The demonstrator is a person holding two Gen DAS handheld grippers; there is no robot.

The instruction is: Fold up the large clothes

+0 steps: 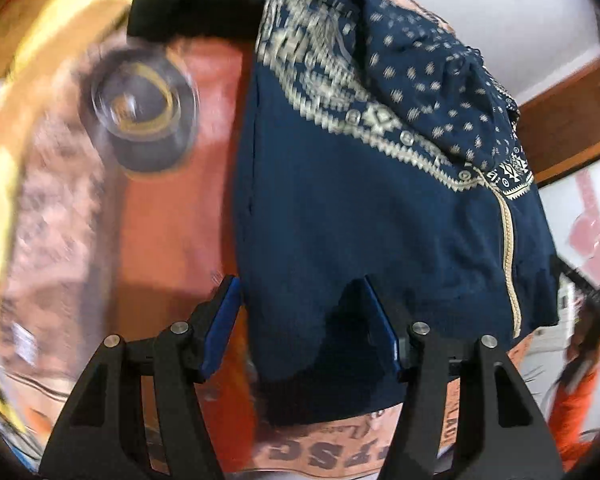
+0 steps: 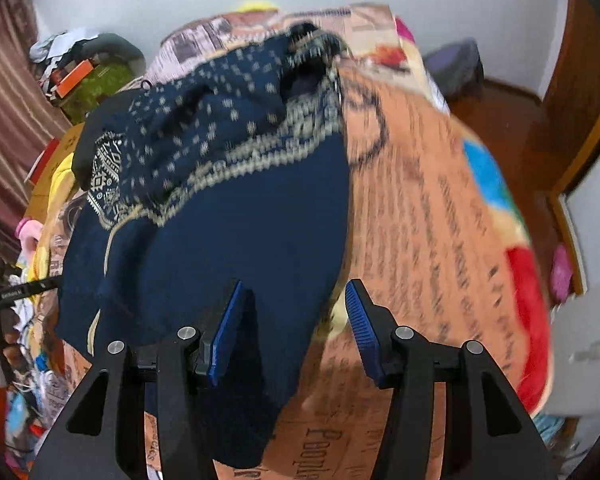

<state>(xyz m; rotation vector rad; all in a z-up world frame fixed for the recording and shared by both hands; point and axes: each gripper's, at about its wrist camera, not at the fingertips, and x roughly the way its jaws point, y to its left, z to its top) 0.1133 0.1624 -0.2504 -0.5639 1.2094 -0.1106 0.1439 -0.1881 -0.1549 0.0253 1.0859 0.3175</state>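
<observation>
navy sweater point(image 1: 340, 208) lies on the printed blanket point(image 2: 428, 200), hem between both tongs. left gripper point(image 1: 300, 320) & right gripper point(image 2: 296, 320) wide open, holding nothing. risk: pinching 1 layer or blanket w/ it, so fold skews.

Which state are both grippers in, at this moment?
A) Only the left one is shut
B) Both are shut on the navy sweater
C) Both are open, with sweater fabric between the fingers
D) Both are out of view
C: the left gripper and the right gripper each show a wide gap between their blue pads, with the navy patterned sweater lying in that gap.
</observation>
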